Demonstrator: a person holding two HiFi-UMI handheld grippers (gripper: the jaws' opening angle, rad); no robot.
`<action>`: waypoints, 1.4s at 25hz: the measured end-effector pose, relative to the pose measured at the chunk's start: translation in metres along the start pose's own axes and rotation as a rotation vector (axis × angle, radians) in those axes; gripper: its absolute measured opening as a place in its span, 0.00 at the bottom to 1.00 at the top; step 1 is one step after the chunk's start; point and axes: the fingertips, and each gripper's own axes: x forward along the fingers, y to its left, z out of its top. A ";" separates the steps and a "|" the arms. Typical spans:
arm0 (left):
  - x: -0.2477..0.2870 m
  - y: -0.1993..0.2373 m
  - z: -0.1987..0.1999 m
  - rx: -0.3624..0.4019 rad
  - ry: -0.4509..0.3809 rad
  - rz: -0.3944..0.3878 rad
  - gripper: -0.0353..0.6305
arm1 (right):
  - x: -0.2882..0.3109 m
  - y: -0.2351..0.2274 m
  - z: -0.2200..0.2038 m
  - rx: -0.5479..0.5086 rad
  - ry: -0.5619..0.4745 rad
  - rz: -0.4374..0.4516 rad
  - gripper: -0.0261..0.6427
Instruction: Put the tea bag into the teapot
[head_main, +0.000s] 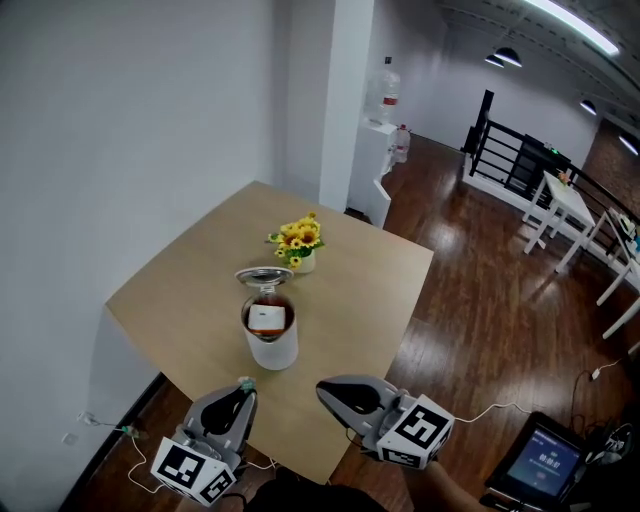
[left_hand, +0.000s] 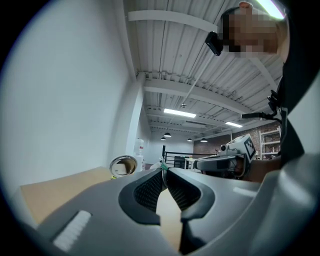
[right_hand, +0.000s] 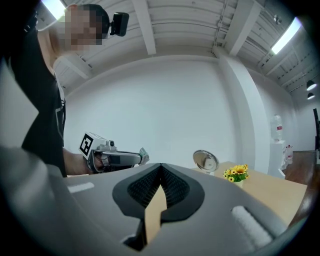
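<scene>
Jaws first: the left gripper is clamped on a tiny green scrap, tag or wrapper, can't tell. The right gripper is closed on nothing. Both sit at bottom of frame, well apart from the teapot mid-frame. The white tea bag looks already inside it, long side running left-right. If that scrap's tied to it, pulling back could yank it out.

A pot of yellow flowers stands on the wooden table beside a white wall.

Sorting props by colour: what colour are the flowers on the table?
Yellow, with green leaves; the flowers show best in the head view.
</scene>
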 end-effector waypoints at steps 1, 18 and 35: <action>0.002 0.003 0.002 -0.006 -0.003 0.000 0.12 | 0.001 -0.002 0.002 -0.007 0.004 -0.006 0.04; 0.080 0.050 -0.007 -0.047 0.024 0.097 0.12 | 0.032 -0.078 0.001 0.017 0.030 0.035 0.04; 0.167 0.124 -0.056 -0.089 0.152 0.216 0.12 | 0.077 -0.154 -0.018 0.070 0.051 0.107 0.04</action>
